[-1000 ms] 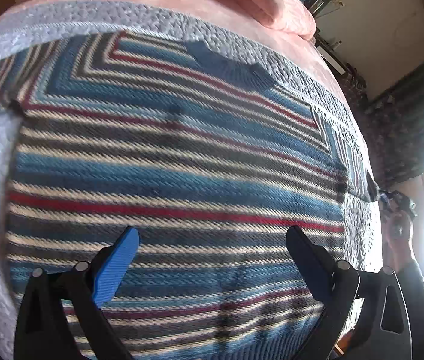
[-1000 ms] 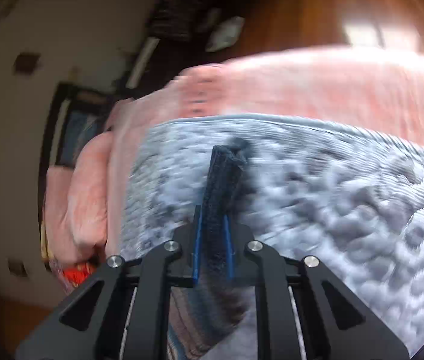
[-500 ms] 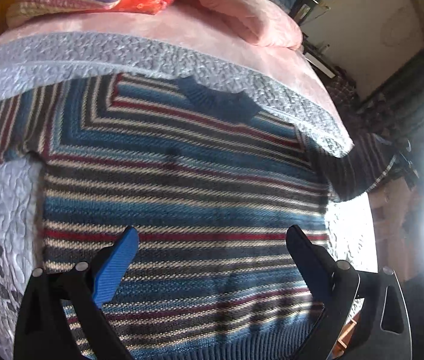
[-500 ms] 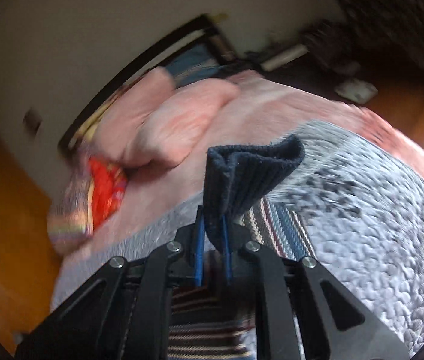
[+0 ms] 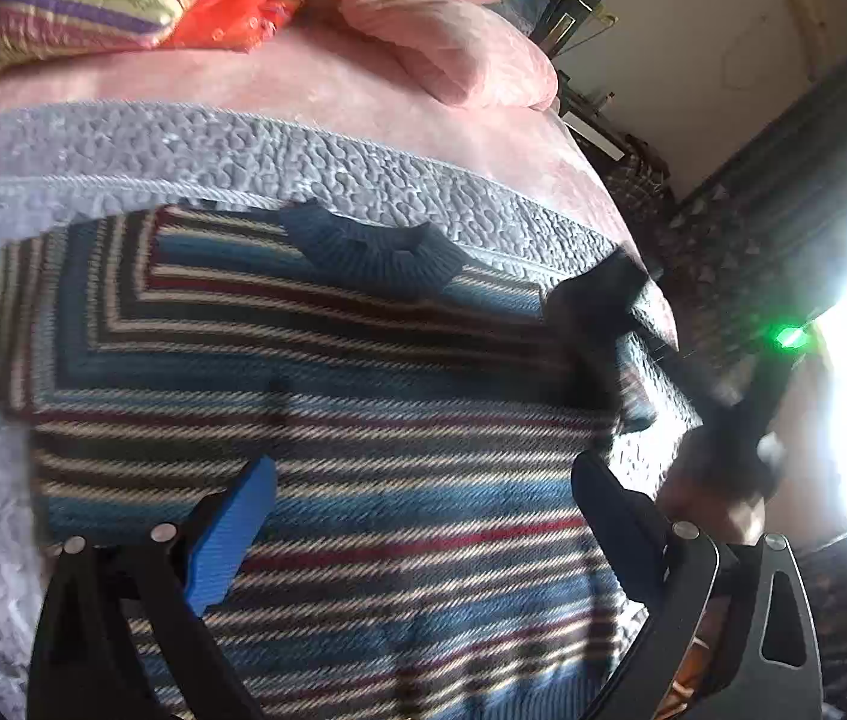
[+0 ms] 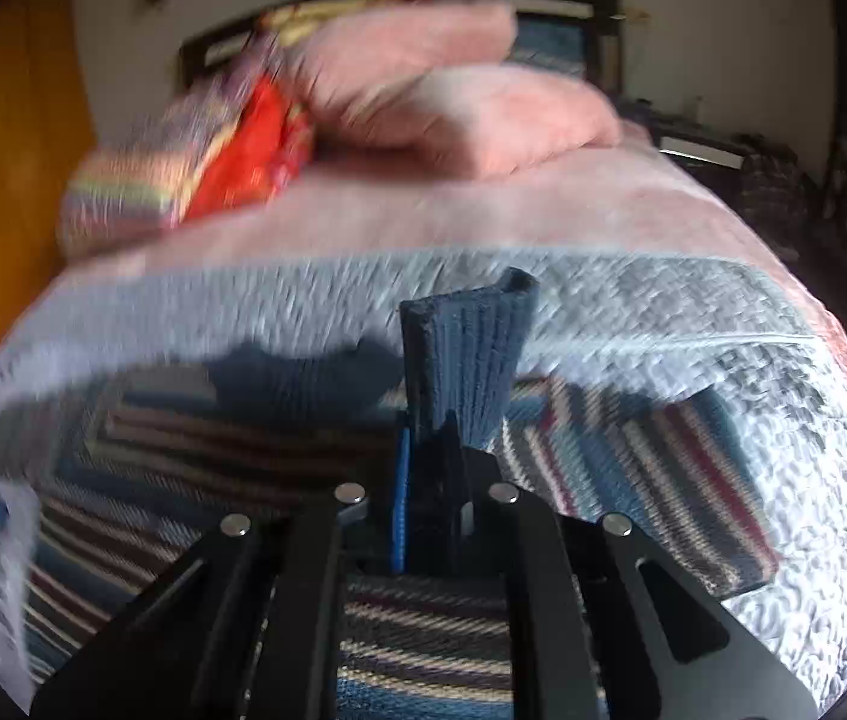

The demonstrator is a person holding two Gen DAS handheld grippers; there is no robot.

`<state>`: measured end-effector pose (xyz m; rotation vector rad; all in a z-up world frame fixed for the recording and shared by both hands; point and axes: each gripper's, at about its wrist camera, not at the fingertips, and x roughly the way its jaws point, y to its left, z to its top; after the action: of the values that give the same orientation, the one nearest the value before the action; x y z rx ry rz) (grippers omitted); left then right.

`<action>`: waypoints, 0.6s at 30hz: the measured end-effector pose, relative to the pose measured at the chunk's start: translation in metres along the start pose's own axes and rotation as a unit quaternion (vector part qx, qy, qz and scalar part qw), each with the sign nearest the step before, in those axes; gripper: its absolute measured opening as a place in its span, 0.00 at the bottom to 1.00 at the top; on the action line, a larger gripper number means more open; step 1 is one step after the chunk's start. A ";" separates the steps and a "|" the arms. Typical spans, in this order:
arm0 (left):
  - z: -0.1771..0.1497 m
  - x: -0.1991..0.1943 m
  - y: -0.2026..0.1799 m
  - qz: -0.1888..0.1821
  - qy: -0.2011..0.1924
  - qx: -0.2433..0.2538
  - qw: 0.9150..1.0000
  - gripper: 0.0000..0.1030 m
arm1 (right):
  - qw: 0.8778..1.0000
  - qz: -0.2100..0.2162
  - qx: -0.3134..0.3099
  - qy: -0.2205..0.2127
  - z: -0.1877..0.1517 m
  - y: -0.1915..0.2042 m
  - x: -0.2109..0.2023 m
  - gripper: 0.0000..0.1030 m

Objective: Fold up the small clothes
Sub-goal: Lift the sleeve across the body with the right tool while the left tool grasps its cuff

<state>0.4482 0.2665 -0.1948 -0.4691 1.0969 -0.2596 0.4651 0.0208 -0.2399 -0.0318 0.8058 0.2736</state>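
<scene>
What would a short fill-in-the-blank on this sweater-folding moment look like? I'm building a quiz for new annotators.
1. The striped sweater lies flat on a quilted ____ bedspread.
2. The right gripper is shut on the sweater's dark blue ____.
3. The left gripper hovers over the sweater with its jaws ____.
4. Two ____ pillows lie at the head of the bed.

Missing words: grey; cuff; open; pink

The sweater (image 5: pixel 333 396) lies flat on the quilt (image 5: pixel 363 174), pillows (image 5: pixel 447 42) behind it, its collar (image 5: pixel 375 252) toward them.
</scene>
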 end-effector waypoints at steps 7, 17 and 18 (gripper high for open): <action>0.019 0.068 0.000 -0.041 0.045 -0.014 0.998 0.96 | 0.996 0.009 -0.056 0.069 -0.054 0.046 0.053 0.28; 0.026 0.185 0.016 -0.133 0.145 -0.159 0.968 0.96 | 0.980 0.074 0.181 0.025 -0.128 0.007 -0.013 0.52; 0.026 0.192 0.016 -0.131 0.147 -0.164 0.966 0.96 | 0.979 0.082 0.185 0.026 -0.130 0.009 -0.014 0.52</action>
<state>0.5551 0.2047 -0.3446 -0.8973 1.3775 -0.3911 0.3616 0.0096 -0.3199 0.3799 0.9020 0.2747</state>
